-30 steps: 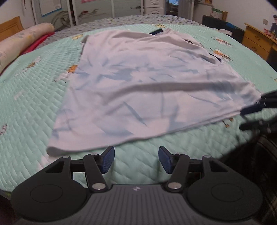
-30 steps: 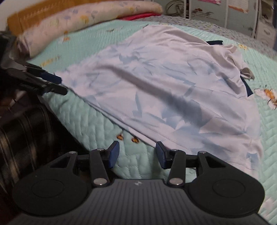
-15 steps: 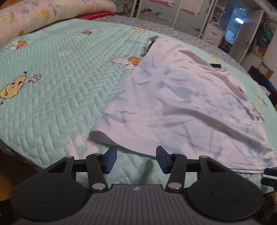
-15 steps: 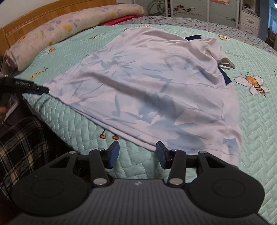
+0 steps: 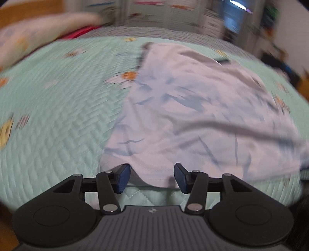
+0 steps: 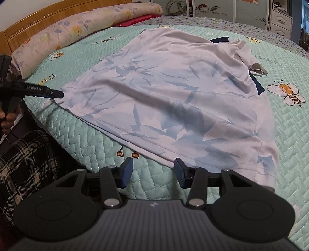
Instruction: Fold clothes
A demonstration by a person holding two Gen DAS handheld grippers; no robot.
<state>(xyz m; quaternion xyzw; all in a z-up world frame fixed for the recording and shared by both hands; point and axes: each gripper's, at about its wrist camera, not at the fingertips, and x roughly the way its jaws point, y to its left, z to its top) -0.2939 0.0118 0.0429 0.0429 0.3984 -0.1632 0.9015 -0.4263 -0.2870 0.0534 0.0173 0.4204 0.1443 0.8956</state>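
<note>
One garment is recorded: a pale shirt (image 6: 170, 92) with a blue leaf print, spread flat across the green quilted bedspread (image 6: 289, 135), hem near and collar far. No fold is seen in it; the body lies in a single layer, with only the far right sleeve (image 6: 251, 63) bunched. The task is judged to be at its very start, every fold remaining.

The left gripper (image 5: 150, 178) is held wide apart, its blue pads bracketing the near left hem corner (image 5: 119, 160), which lies between them but is not yet pinched; this view is blurred. The right gripper (image 6: 153, 174) is likewise held wide apart, empty, just short of the near hem toward the right corner (image 6: 266, 170).

A floral pillow (image 6: 81, 30) is noted at the far left, against a wooden headboard (image 6: 58, 17).
</note>
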